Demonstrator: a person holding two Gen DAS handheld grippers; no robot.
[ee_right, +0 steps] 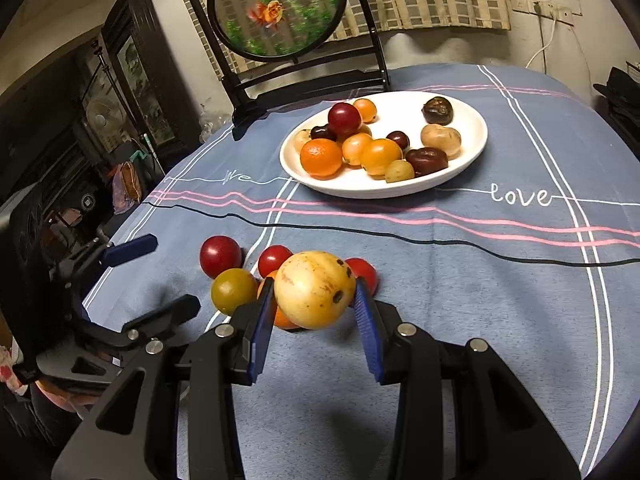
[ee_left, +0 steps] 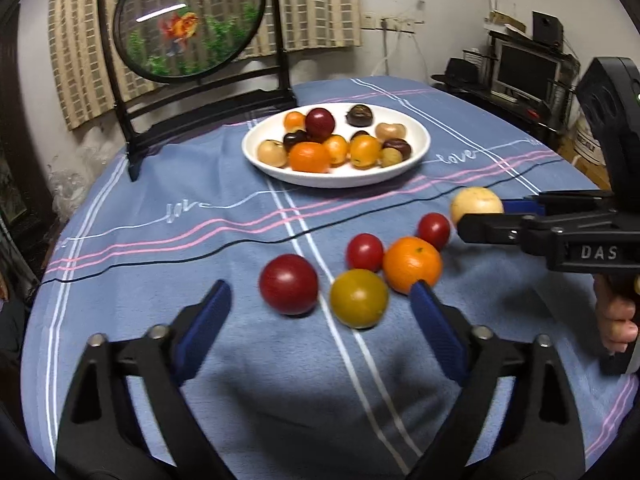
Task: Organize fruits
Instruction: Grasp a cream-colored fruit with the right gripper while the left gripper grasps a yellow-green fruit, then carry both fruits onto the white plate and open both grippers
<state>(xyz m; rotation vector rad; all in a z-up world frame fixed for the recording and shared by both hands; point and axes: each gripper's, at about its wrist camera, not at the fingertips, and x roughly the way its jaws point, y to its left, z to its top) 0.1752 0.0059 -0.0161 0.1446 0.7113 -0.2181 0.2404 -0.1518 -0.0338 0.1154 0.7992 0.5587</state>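
My right gripper [ee_right: 316,292] is shut on a pale yellow speckled fruit [ee_right: 314,290], held just above the blue cloth; the same grip shows at the right of the left wrist view, gripper [ee_left: 488,218] on the fruit [ee_left: 476,204]. My left gripper [ee_left: 320,312] stands open, its blue pads wide apart and touching nothing. Just ahead of it lie a dark red tomato [ee_left: 289,284], a yellow-green tomato [ee_left: 359,298], a mandarin [ee_left: 412,264] and two small red tomatoes [ee_left: 365,252] [ee_left: 434,231]. Farther back, a white plate [ee_left: 336,178] holds several mixed fruits.
A framed round goldfish picture [ee_left: 188,20] on a black stand rises behind the plate at the table's far left. A blue striped cloth [ee_left: 160,208] covers the round table. A person's hand [ee_left: 616,320] holds the right gripper's handle. Shelves and a monitor [ee_left: 528,68] stand beyond the table.
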